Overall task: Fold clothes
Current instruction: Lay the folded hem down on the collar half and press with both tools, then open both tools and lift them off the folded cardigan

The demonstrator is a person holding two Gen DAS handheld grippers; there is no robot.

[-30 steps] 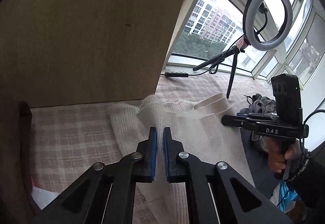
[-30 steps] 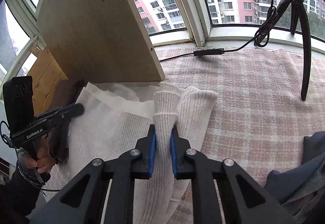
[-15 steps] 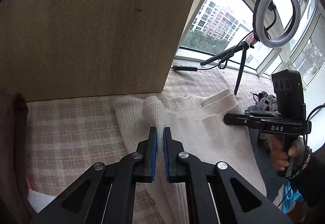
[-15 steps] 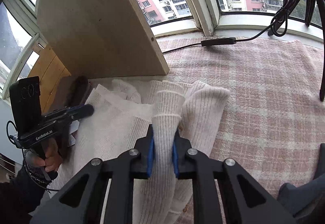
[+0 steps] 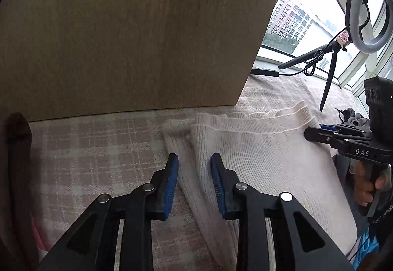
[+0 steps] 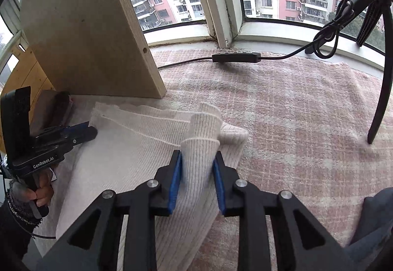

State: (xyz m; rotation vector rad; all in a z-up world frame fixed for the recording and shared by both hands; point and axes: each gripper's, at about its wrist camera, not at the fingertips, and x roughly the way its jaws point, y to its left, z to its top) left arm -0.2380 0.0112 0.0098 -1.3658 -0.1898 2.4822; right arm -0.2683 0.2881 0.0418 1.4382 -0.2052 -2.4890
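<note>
Both claws, clamped on the cream sweater [image 5: 258, 155] a second ago, are opening: left gripper [image 5: 194, 180] straddles its edge; right gripper [image 6: 197, 172] frames a cuff at twelve o'clock.

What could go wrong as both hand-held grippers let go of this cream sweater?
The right hand-held gripper is opening, but a bunched cuff still sits between its blue pads; pulling away could drag the cream sweater and undo the fold. The left hand-held gripper, also opening, straddles a sweater edge that could snag likewise.
</note>
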